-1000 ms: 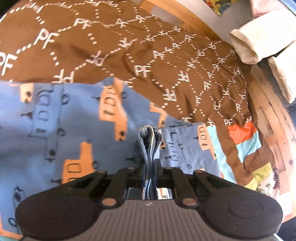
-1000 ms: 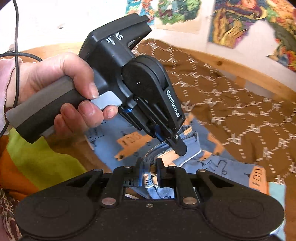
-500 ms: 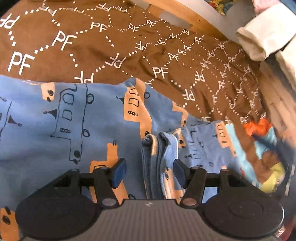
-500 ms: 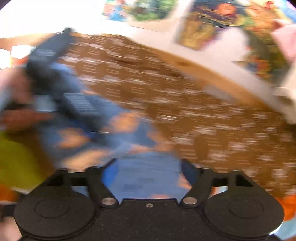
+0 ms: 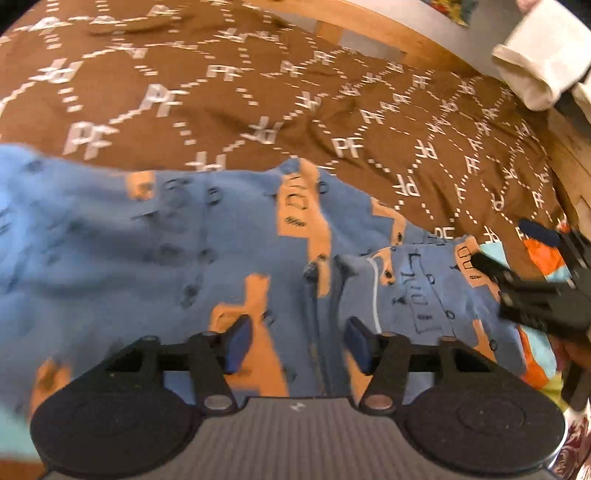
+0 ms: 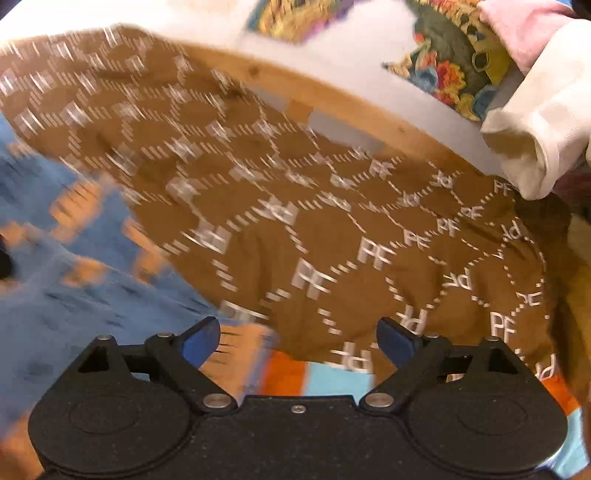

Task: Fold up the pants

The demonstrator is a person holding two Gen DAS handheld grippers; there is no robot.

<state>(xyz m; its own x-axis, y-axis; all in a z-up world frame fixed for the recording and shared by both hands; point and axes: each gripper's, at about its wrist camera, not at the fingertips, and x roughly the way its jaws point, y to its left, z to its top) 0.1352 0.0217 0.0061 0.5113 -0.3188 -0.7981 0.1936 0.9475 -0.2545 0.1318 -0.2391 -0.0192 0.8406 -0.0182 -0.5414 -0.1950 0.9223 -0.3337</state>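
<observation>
Nearest in the left wrist view, the left tool hangs over the pants, its jaws opening, and the stacked folded edges of the garment run up between the blue pads without being pressed by them. The pants are blue children's pants printed with orange vehicles, lying spread on a bed covered by a brown bedspread with a white "PF" pattern; they fill the near and left part of that view, with a doubled section to the right of the ridge. At the right edge the right tool reaches in just over that section. In its own blurred view the right tool has jaws opening with nothing between them, above the corner where the pants meet a striped orange and light blue cloth. Judging by the soft creases, the fabric looks light, limp and stretchy, likely to sag and slide out of alignment, so a sound hold would be a pinch through all layers at the corners or at the folded edge. Farther off, past the wooden bed frame, a rolled cream textile lies at the far right.
</observation>
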